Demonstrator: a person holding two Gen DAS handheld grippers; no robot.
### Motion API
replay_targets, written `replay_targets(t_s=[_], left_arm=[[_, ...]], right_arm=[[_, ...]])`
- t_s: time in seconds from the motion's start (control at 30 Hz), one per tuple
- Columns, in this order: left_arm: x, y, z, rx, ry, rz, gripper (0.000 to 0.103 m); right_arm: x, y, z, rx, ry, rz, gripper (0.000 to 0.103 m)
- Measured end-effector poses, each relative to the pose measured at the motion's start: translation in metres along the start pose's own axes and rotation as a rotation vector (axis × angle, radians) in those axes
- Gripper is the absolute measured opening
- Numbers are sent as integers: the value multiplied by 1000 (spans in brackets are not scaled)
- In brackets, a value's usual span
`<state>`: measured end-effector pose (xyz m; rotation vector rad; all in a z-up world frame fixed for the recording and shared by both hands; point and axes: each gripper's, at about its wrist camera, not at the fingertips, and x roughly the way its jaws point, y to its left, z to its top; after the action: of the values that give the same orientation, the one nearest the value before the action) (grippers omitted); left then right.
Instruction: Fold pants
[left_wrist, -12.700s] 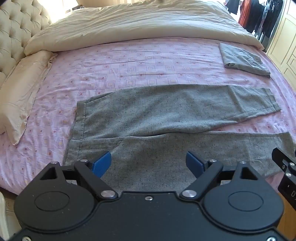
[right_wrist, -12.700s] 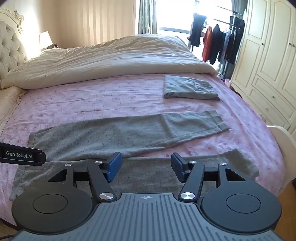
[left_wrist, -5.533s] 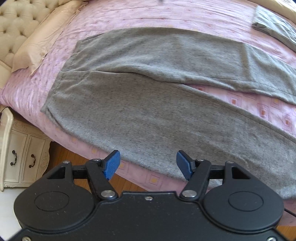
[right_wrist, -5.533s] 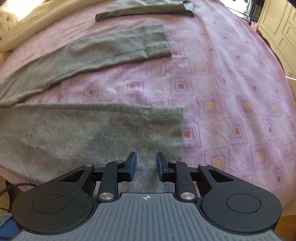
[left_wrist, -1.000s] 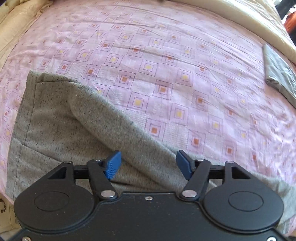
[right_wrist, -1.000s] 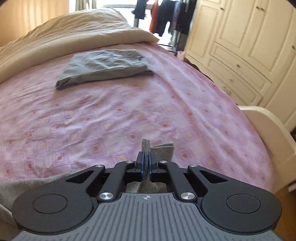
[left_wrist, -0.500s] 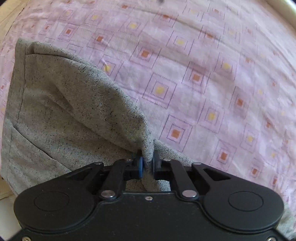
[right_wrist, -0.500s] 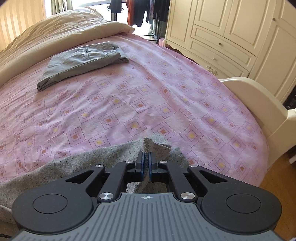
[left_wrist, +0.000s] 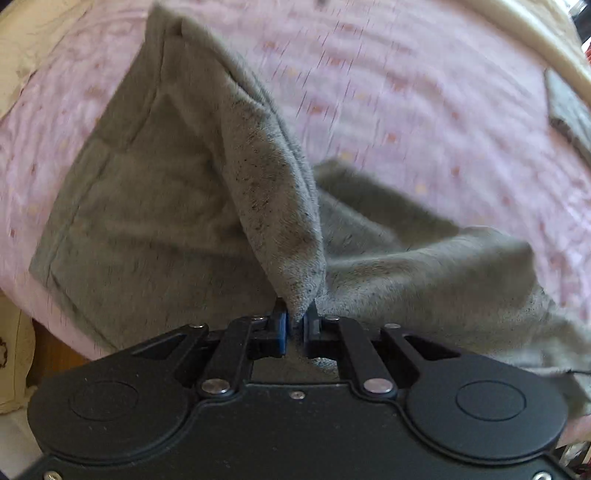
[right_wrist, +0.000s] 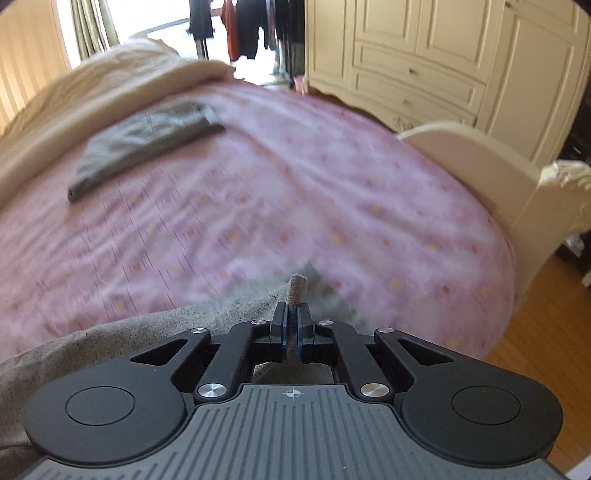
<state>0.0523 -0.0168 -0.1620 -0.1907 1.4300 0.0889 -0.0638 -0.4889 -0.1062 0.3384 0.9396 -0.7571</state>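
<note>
Both tongs (left_wrist: 295, 315) (right_wrist: 291, 314) pinching speckled grey pants (left_wrist: 155, 206), bunched, peaked.

Grey speckled pants (left_wrist: 155, 206) lie rumpled, one fold lifted into a peak.

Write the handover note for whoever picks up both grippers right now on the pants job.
Left gripper: shut on the pants, pinching a raised fold near the waist end.
Right gripper: shut on the pants at the far end, fabric poking up between its fingers.
Pants lie along the near edge of the bed; another folded garment sits farther back.
Done: both ends gripped and lifted.
Left: lay the fold down, then fold further.
</note>
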Motion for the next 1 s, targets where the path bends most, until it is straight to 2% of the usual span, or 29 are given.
replay_targets(t_s=[0.07,0.13,0.33,0.43,0.57,0.7,0.87,1.0], left_arm=[[22,2,-8,-6,55,21,10],[26,1,-10,-17,57,16,10],[6,-6,-7,29,-45,-67,10],[7,-7,-11,47,-58,-63,10],[6,-2,-20,13,-59,-68,10],[-2,-5,-18,-2,-79,-63,10],[-13,-16,-2,-31,-94,-55,10],[-12,-25,-4,-20,-96,-14,10]], right_arm=[[16,2,-16,-29,60,-30,5],[18,4,-24,-37,68,-29,5],[-2,1,-12,-61,-30,31,5],[-11,-10,-8,-90,-97,48,5],[13,-27,-19,-66,-4,24,4],[12,-38,-29,-34,19,68,4],[7,-48,-17,-68,28,151,4],[13,-50,-12,-172,47,204,4]])
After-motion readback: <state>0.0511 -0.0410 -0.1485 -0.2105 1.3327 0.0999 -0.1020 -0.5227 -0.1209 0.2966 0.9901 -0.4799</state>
